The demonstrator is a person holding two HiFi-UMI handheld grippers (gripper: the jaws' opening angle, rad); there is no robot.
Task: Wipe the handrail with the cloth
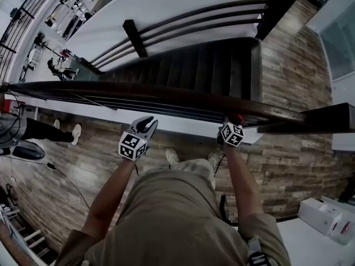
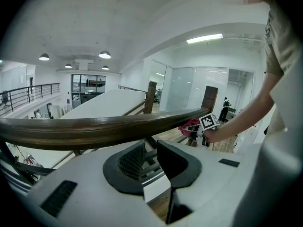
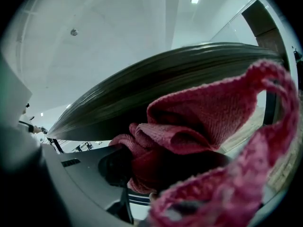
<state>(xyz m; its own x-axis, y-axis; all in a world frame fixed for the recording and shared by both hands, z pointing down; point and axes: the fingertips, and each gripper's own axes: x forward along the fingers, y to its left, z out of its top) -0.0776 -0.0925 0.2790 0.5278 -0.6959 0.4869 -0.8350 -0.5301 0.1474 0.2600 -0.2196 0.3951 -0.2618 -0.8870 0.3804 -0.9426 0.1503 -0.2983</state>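
Right tongs (image 3: pixel 163 167) gripping cloth (image 3: pixel 199 112) at handrail (image 3: pixel 156 79), left tongs (image 2: pixel 150 153) narrowly apart, empty

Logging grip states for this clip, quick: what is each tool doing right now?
Left tool: open a little, nothing between the jaws.
Right tool: closed on the cloth.

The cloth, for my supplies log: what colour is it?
The cloth is pinkish red, clearest in the right gripper view.
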